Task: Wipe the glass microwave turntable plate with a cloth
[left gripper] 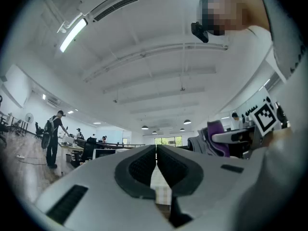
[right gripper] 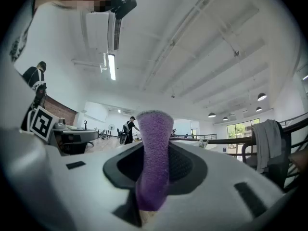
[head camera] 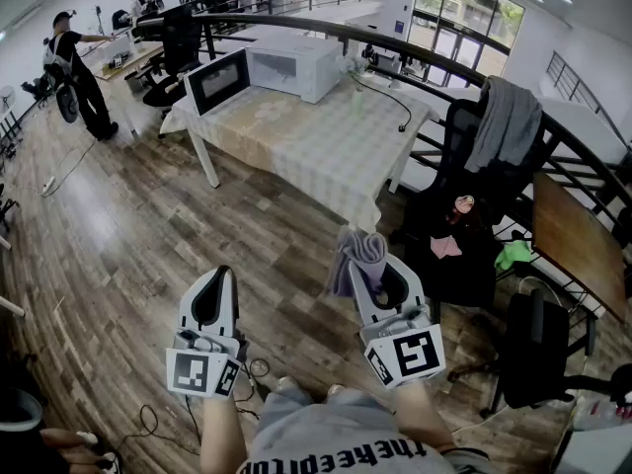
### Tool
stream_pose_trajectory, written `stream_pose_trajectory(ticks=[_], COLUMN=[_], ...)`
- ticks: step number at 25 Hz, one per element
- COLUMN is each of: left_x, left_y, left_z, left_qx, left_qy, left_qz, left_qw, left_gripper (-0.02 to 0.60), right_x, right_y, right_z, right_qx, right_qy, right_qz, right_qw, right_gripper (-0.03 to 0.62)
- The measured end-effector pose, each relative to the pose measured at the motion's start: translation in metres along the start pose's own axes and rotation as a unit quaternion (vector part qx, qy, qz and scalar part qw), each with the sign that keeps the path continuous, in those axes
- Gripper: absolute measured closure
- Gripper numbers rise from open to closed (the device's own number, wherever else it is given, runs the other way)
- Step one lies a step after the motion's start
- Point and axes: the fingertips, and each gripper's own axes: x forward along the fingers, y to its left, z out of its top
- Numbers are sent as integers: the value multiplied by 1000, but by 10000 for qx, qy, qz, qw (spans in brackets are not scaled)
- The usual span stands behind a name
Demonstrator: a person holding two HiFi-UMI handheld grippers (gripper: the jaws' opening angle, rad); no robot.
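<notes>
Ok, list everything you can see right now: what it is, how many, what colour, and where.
microwave: one, white, door open, far end of the table
table: one, pale checked cover, ahead of the person
cable: one, black, on the table right of the microwave
office chair: one, black, right of the table
garment: one, grey, draped over that chair's back
wooden desk: one, brown, far right
bystander: one, dark clothes, standing far left
glass turntable plate: none visible
cloth: one, purple, clamped in the right gripper
left gripper: one, white, shut, empty
right gripper: one, white, shut on the cloth
</notes>
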Motion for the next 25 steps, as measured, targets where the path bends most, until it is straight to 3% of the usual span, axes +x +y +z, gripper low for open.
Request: stream_pose_trajectory(ticks=[15, 25], left_x=[9, 13], left_y=[39, 88], left_z=[-5, -8], left_qx=[-107, -119], left_qy=[-50, -178], left_qz=[-87, -219], left_qw=[9999, 9995], left_gripper=[571, 571], right_x=[29, 62], right_y=[21, 43], right_z=[-5, -8], right_qx=[-52, 96], right_qy=[79, -45], right_qz=[-95, -315], right_qw=[9999, 9994], right_gripper=[485, 484])
